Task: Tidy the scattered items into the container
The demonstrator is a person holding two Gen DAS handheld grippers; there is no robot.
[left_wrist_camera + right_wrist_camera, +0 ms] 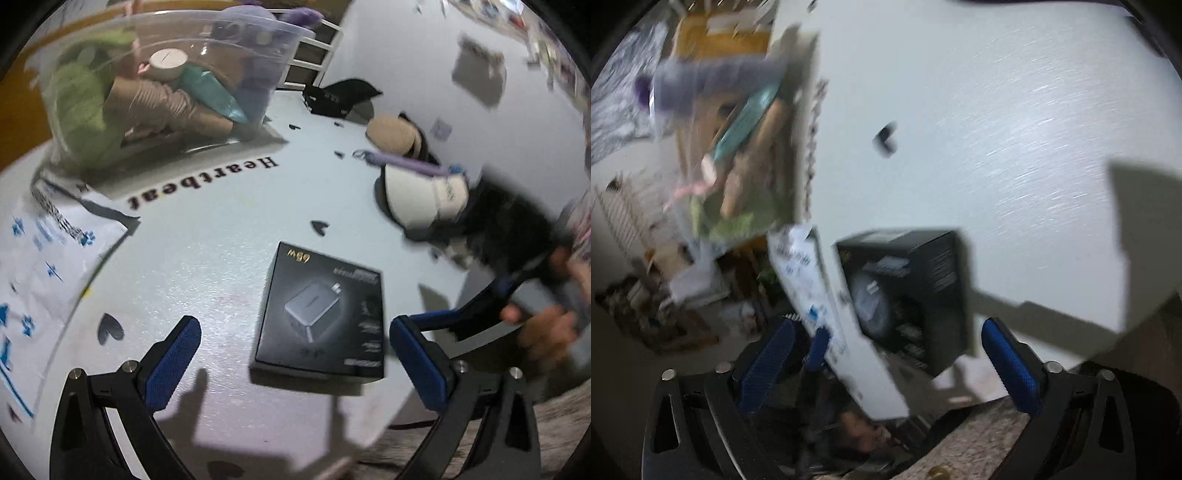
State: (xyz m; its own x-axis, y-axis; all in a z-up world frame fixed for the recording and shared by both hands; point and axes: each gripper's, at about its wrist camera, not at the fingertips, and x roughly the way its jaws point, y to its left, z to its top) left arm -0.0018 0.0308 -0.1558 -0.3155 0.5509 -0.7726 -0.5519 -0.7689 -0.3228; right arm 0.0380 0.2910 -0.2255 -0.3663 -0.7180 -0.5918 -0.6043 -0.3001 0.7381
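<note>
— While we hover the left gripper (295, 363) low over the table (207, 266), its blue pads (173, 363) stand wide apart with nothing between them. Where is the thing we want?

— The black charger box (321, 314) lies flat on the table, just beyond the pads and a little right of their middle. The clear bin (166, 85) sits far left, already holding a green cloth, brown paper, a teal piece and a roll of tape.

— And our right gripper (886, 363)?

— Spread too, and empty. Its view is badly blurred, but the box (916, 291) shows ahead of it near the table edge, with a white printed mailer bag (827, 295) hanging just left of it.

— So which step are we on?

— We judge it to be the reach for the box; nothing is gripped yet. A cap (424, 199) and a tan hat (391, 134) also wait on the far right.

— What does the next move need?

— We should centre one gripper over the box, straddle its narrow sides, and close squarely. It's smooth cardboard, so a skewed pinch might let it twist. Then we carry it far left and clear the bin's rim before letting go.
</note>
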